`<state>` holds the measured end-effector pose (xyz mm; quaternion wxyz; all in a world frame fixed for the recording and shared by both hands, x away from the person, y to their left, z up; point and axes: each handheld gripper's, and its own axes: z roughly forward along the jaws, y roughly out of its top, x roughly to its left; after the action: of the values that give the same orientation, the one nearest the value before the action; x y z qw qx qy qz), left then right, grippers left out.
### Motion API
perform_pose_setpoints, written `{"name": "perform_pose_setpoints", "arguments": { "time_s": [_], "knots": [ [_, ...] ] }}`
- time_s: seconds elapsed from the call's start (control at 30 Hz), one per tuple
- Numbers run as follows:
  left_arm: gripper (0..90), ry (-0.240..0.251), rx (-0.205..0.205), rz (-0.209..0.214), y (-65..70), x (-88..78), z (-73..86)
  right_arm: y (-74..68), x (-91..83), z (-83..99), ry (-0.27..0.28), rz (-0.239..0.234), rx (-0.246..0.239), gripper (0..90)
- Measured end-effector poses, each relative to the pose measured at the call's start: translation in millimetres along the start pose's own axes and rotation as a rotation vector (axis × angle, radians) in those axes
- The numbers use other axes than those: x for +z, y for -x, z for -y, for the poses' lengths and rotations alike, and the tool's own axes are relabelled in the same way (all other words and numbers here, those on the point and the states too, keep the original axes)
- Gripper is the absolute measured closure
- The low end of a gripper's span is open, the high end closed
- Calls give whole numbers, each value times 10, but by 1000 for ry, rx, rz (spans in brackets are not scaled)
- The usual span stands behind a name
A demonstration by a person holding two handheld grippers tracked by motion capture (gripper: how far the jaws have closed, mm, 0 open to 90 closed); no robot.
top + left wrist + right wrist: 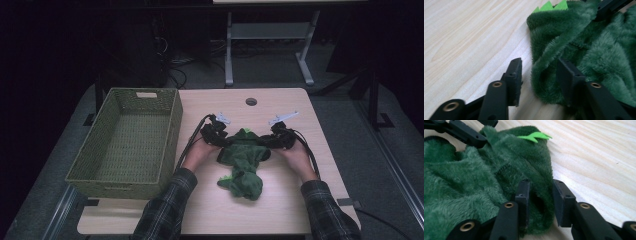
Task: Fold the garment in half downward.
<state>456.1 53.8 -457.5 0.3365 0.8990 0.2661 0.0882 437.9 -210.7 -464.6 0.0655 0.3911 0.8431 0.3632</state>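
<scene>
A green plush dinosaur garment with light-green felt spikes lies crumpled on the wooden table. My left gripper rests at its left edge. In the left gripper view a fold of the plush sits between the jaws; the right pad touches it, while a gap shows at the left pad. My right gripper is at the garment's right edge. There both pads pinch a fold of plush. Each gripper view shows the other gripper's jaw beyond the garment.
A woven green basket stands on the table's left side, close to my left forearm. A round cable hole is near the table's far edge. Bare wood lies in front of and to the right of the garment.
</scene>
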Motion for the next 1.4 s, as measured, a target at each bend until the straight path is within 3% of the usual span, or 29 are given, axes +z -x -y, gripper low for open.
{"name": "perform_pose_setpoints", "arguments": {
  "time_s": [0.17,0.37,0.63,0.73,0.8,0.87,1.17,1.4],
  "knots": [
    [729,-16,6,6,15,47,17,-21,18,-4,-15,-4,0,827],
    [861,-9,-13,22,26,33,6,-23,13,-5,-17,-13,-1,868],
    [869,38,-23,9,28,-135,-120,-55,-145,-88,47,-1,7,871],
    [869,54,-21,2,16,-198,-190,-56,-192,-182,23,11,-4,871],
    [869,70,-19,-3,10,-250,-248,-70,-240,-233,52,18,-14,873],
    [869,79,-9,-8,4,-296,-303,-62,-268,-310,29,22,-12,873],
    [860,138,-1,-38,-54,-514,-521,-10,-453,-547,73,57,-24,874],
    [861,183,0,-23,3,-629,-563,-46,-637,-650,123,56,-45,873]
  ]
}}
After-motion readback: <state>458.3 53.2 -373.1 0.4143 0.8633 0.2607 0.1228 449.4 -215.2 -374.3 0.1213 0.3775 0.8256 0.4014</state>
